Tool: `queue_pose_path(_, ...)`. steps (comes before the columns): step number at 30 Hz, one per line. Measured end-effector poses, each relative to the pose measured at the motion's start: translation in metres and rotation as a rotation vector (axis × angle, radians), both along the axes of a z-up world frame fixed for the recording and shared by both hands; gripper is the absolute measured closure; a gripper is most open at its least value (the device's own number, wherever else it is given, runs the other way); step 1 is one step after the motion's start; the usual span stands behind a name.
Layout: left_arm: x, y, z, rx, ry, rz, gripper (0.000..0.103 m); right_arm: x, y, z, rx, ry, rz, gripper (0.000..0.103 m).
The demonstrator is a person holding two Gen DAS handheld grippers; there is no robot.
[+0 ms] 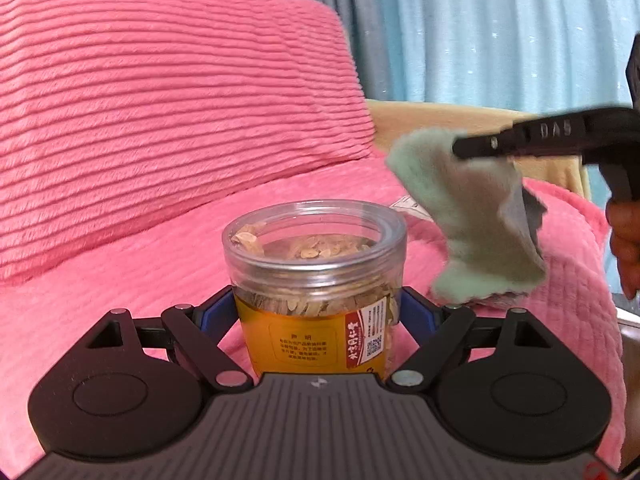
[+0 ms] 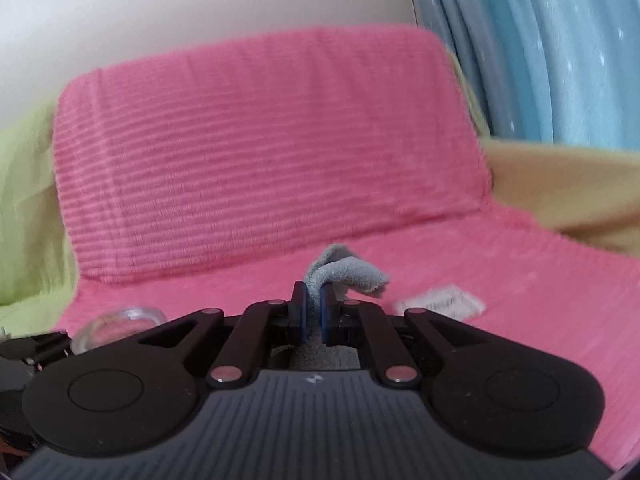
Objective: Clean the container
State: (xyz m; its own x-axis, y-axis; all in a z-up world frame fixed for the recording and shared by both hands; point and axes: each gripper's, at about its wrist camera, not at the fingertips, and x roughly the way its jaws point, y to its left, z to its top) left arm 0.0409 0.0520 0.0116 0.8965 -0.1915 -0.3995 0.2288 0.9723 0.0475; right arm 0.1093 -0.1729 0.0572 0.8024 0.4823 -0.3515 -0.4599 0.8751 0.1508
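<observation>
Two grippers over pink ribbed plush sofa cover (image 1: 160,140). Left gripper (image 1: 318,312), 6 o'clock in left wrist view, jaws clamped on sides of clear round plastic jar (image 1: 316,280), lidless, orange label, dried slices inside. Jar likely light, rigid, smooth and slippery; grip below threaded neck. Right gripper (image 2: 314,312) at 3 o'clock, jaws pinching soft pale green cloth (image 1: 472,216), limp, hanging just beside jar rim, apart.
</observation>
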Motion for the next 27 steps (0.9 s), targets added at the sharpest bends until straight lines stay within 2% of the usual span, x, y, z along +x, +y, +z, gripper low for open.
queue_pose_path(9,-0.006,0.002,-0.004,0.02,0.004,0.007,0.018,0.007,0.02,-0.024,-0.125,0.108,0.063,0.098)
queue_pose_path(15,-0.008,0.003,-0.004,0.004,0.031,0.014,0.015,-0.002,0.035,-0.034,-0.248,0.11,0.111,0.098)
queue_pose_path(20,-0.012,0.003,-0.002,0.0,0.062,0.015,0.011,-0.017,0.04,-0.024,-0.299,0.064,0.128,0.092)
queue_pose_path(24,-0.018,0.005,0.002,-0.001,0.08,0.018,0.005,-0.036,0.036,-0.003,-0.281,0.013,0.115,0.09)
queue_pose_path(27,-0.023,0.008,0.008,-0.006,0.09,0.037,0.002,-0.043,0.028,0.006,-0.272,0.027,0.095,0.089)
